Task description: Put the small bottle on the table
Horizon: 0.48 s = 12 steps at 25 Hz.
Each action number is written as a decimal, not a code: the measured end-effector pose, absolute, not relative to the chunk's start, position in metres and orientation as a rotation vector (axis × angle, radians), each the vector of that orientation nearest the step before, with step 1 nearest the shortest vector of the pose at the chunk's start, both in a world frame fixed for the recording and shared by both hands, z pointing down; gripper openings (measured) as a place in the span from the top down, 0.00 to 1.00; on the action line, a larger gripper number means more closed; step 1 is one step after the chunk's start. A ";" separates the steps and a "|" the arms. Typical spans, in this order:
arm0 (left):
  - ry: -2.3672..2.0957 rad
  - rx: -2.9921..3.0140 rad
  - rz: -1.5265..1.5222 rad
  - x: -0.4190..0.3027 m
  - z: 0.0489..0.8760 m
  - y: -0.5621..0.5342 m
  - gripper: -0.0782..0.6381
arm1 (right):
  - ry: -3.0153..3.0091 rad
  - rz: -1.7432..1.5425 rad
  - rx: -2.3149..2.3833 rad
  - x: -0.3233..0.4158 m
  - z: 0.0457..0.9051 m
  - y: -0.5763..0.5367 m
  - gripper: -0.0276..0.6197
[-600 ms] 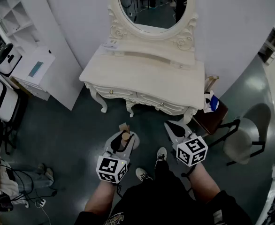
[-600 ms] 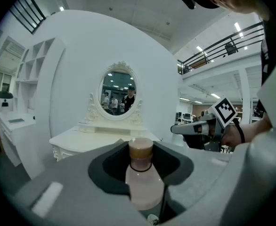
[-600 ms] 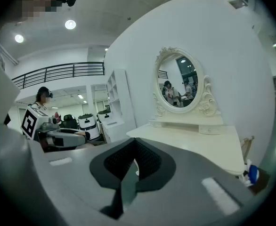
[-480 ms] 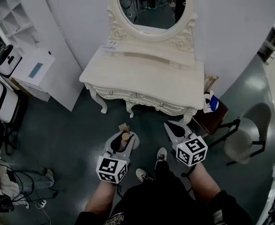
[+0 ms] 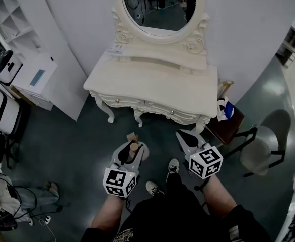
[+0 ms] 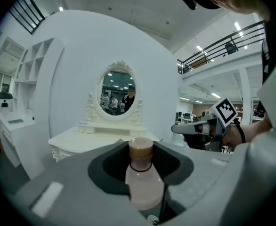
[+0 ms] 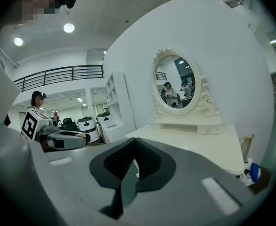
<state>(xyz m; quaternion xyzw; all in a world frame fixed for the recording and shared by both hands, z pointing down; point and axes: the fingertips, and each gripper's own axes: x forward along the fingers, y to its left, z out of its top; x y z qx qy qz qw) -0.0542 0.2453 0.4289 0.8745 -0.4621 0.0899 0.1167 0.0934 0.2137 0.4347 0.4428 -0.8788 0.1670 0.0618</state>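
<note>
The white dressing table [image 5: 152,77] stood ahead of both grippers and well apart from them, its top bare in the head view. The oval mirror [image 5: 160,6] rose at the rear of the table, beyond the grippers and higher than them. A white shelf unit [image 5: 9,14] stood far to the left of the left gripper. A grey chair [image 5: 261,153] stood to the right of the right gripper, near it but apart. The left gripper [image 5: 131,154] was held low over the dark floor, pointing toward the table, with its jaws closed against the sides of the small bottle [image 6: 142,178]. The bottle stood upright between those jaws, its brown cap uppermost and clear of the pads, and it was not on the table. The right gripper [image 5: 187,137] was held just to the right of the left gripper, at a similar height, pointing the same way. Its jaws were drawn together with nothing between them.
</note>
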 end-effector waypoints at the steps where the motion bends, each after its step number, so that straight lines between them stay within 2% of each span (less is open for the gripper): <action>1: -1.353 2.559 0.263 -0.053 0.429 0.244 0.70 | -2.657 0.507 1.341 0.095 0.435 0.213 0.91; 12: -1.357 2.545 0.270 -0.040 0.433 0.225 0.70 | -2.656 0.525 1.338 0.108 0.438 0.191 0.91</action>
